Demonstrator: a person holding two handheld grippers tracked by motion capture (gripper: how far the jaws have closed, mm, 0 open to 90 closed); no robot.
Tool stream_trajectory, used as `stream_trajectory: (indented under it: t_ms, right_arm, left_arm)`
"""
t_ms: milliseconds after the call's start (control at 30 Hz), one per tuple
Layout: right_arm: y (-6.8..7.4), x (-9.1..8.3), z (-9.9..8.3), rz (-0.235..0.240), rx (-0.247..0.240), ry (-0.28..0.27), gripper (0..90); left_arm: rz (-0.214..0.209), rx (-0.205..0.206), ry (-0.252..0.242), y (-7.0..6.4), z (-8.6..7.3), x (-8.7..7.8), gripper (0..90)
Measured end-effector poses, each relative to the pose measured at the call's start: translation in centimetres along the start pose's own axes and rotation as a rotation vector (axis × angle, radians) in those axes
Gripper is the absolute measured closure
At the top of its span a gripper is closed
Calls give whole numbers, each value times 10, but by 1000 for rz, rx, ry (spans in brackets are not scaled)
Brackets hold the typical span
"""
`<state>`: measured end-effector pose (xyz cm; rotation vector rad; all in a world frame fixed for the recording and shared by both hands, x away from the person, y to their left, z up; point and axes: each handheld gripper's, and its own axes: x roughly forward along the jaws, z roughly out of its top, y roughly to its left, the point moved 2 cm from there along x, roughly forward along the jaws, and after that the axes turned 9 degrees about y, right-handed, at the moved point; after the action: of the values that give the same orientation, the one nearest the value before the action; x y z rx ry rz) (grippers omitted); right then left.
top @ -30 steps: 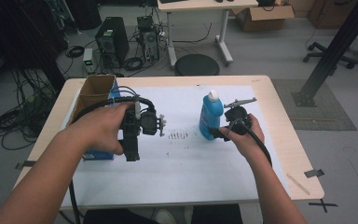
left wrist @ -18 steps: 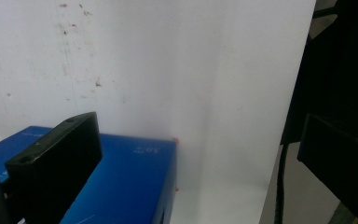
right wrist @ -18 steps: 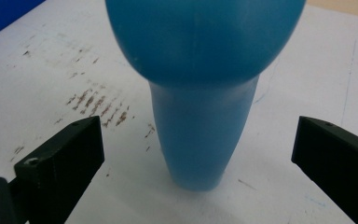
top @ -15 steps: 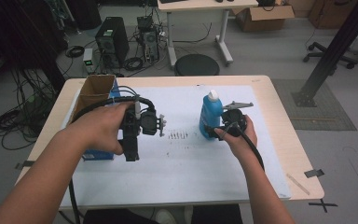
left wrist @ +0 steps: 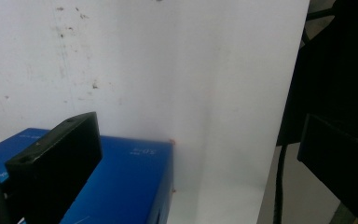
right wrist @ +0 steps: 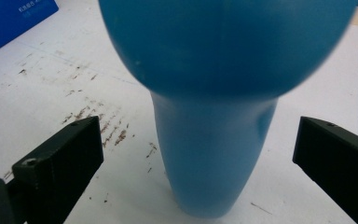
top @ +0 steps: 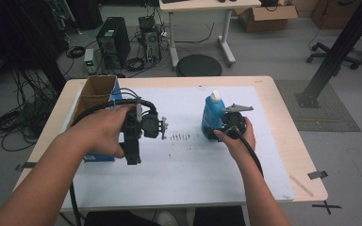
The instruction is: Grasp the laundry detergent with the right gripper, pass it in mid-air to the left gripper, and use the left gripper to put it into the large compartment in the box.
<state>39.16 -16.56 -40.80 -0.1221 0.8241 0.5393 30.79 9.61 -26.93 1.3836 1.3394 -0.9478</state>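
A blue bottle (top: 212, 117) with a white cap stands upright on the white mat (top: 184, 174), right of centre. My right gripper (top: 222, 126) is pushed up against it from the right. In the right gripper view the bottle (right wrist: 214, 154) sits between the two wide-apart jaws of the open right gripper (right wrist: 198, 163), and neither jaw touches it. My left gripper (top: 134, 141) is held above the mat's left half. The left gripper view looks at the mat (left wrist: 135, 70) and shows the left gripper (left wrist: 196, 177) open with nothing in it.
A flat blue box (top: 99, 156) lies under my left hand and also appears close by (left wrist: 121, 182). An open cardboard box (top: 96, 92) stands at the table's far left. Dark smudges (top: 179, 137) mark the mat between the grippers.
My right gripper has slid a little to the left, closing in on the blue bottle. The left gripper and the bottle have stayed put.
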Motion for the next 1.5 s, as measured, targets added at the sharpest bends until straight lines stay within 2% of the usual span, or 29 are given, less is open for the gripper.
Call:
stream_trajectory:
  t_ms: [467,933,1167,1300,1333,1500]
  right_arm:
    - [-1,8,0,-7,16,-86,12]
    - [-2,16,0,-10,43,-129,10]
    - [-1,16,1,-36,53,-189,18]
    - [-1,15,1,-35,49,-197,33]
    - [-1,16,0,-49,49,-205,64]
    - [-2,20,-2,-61,59,-200,79]
  left_arm:
    - [-6,-8,-6,-3,-7,2,3]
    - [-7,1,-11,-7,-7,2,3]
    - [-8,0,-14,-9,-9,2,3]
    - [-8,-2,-15,-9,-9,2,3]
    - [-8,-2,-17,-9,-10,1,3]
    - [-6,1,-18,-9,-10,1,3]
